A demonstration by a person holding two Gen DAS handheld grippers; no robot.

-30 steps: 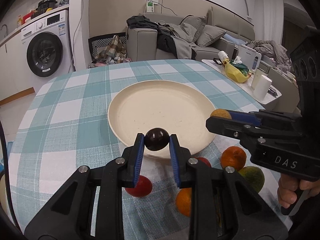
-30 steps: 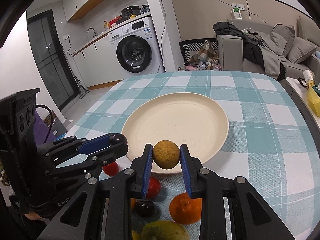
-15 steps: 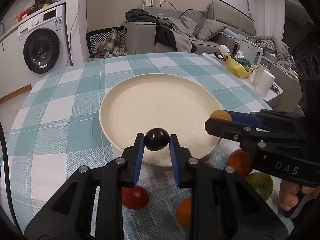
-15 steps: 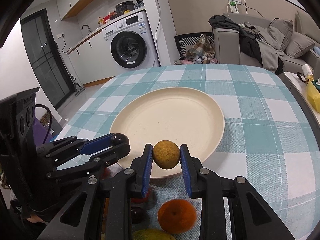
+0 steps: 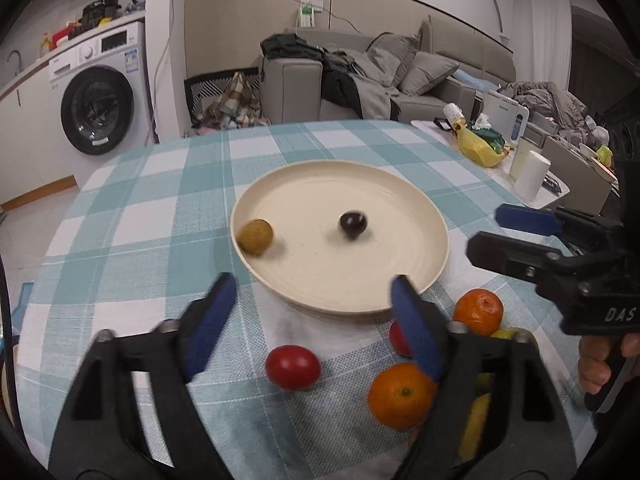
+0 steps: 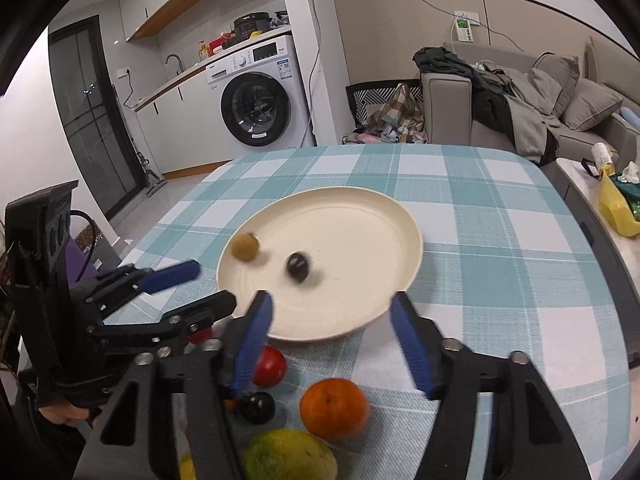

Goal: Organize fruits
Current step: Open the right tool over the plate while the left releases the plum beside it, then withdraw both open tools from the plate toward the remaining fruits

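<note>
The round, shallow cream plate (image 5: 400, 184) at mid-frame holds two fruits: a small glossy dark plum (image 5: 353, 224) near its centre and a rough-skinned tan round fruit (image 5: 255, 237) against its left rim. Both look blurred. The left tongs (image 5: 314, 300) and right tongs (image 6: 332, 322) are opening, nothing between their blue pads, below the plate's lower rim over the teal checked bench cloth (image 5: 152, 216)

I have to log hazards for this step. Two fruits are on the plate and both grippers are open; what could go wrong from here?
The yellow-brown fruit looks blurred beside the plate rim and might roll off. The dark plum looks unsettled too. The left gripper, jaws opening, could nudge the rim.
</note>
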